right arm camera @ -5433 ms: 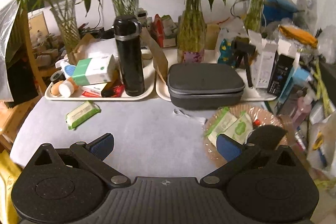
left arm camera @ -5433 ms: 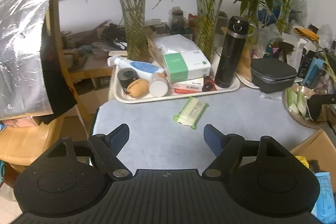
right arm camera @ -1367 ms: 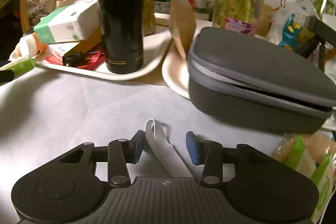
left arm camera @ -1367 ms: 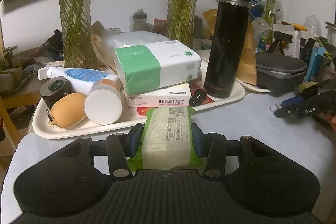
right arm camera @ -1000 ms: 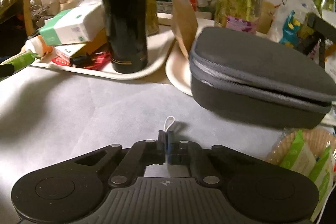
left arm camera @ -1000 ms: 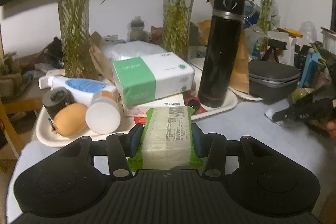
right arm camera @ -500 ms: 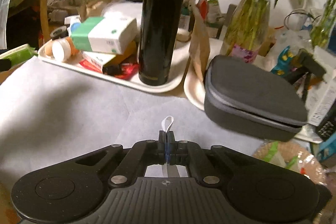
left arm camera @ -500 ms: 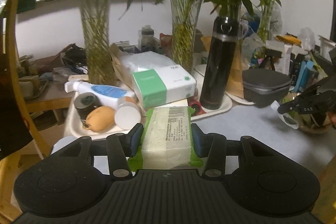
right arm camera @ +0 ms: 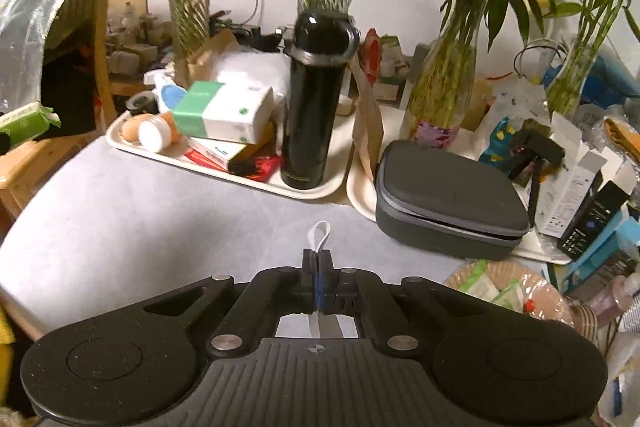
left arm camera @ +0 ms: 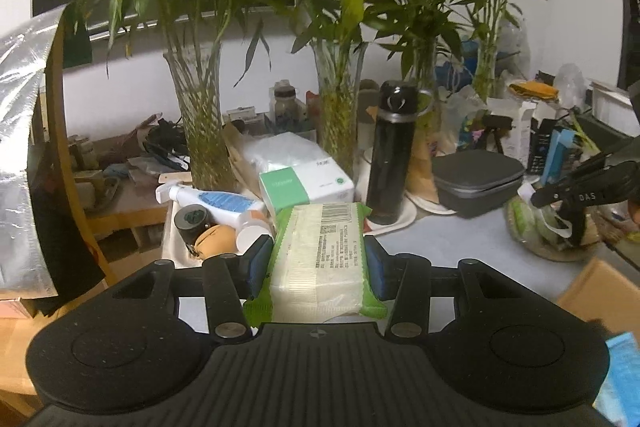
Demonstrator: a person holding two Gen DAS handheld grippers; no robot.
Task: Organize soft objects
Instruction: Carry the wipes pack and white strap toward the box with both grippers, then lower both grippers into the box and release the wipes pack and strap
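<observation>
Left gripper (left arm camera: 318, 261) clamped on green wipes pack (left arm camera: 320, 259), now lifted higher and pulled back from black flask (left arm camera: 390, 155) vs 0.5 s ago. Right gripper (right arm camera: 317, 269) pinched tight on white strap (right arm camera: 320, 233), raised further above gray tablecloth (right arm camera: 140, 211), right of flask, w/ woven basket (right arm camera: 516, 275) nearer.

Two trays (right arm camera: 312, 193), four vases (right arm camera: 444, 95)

Right gripper (right arm camera: 319, 261) jaws pinch a white strap (right arm camera: 320, 234) above the table (right arm camera: 140, 211)
</observation>
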